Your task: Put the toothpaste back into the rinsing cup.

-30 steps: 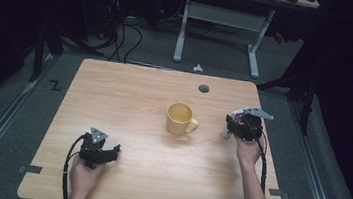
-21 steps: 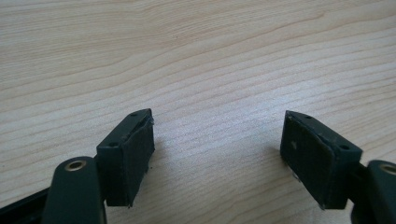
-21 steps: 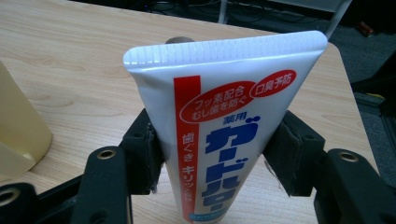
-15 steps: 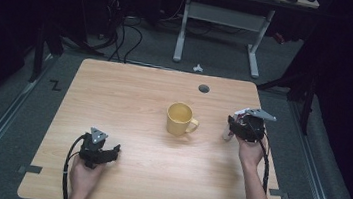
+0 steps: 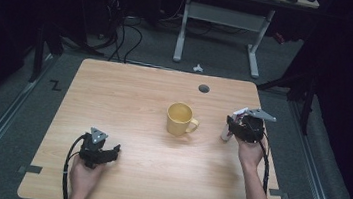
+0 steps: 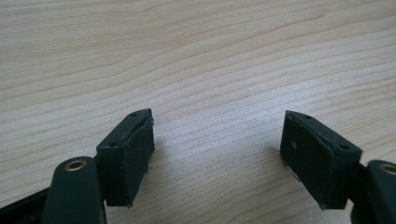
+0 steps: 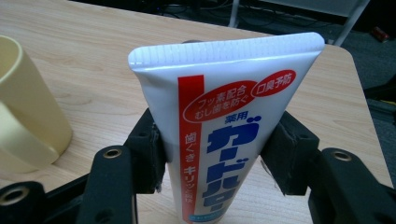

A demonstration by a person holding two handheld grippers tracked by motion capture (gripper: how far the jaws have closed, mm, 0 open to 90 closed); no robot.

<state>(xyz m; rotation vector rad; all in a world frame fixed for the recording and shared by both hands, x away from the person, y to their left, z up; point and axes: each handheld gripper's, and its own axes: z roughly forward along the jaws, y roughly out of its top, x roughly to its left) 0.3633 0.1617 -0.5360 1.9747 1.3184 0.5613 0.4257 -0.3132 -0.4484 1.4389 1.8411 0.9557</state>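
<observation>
Your right gripper (image 7: 212,158) has its two black jaws pressed against the sides of a white plastic toothpaste tube (image 7: 224,126) with a red stripe and blue lettering — the jaws have just been closing, and the tube now sits squeezed between the pads. In the right gripper view the tube stands upright, crimped flat end uppermost, its lower end near the light wooden table (image 7: 93,56). From the high view, that tube (image 5: 228,129) is at the right side of the table (image 5: 130,94), just beside your right gripper (image 5: 234,128), with the pale yellow ceramic mug (image 5: 180,119) near it to the left, handle turned toward the tube; the two are apart, not touching. The mug (image 7: 28,107) also shows at the left edge of the right gripper view. Your left gripper (image 5: 103,154) rests low at the near left part of the table, well apart from the mug — its jaws stand wide, released, with bare wood between the pads (image 6: 133,154) in the left gripper view.
</observation>
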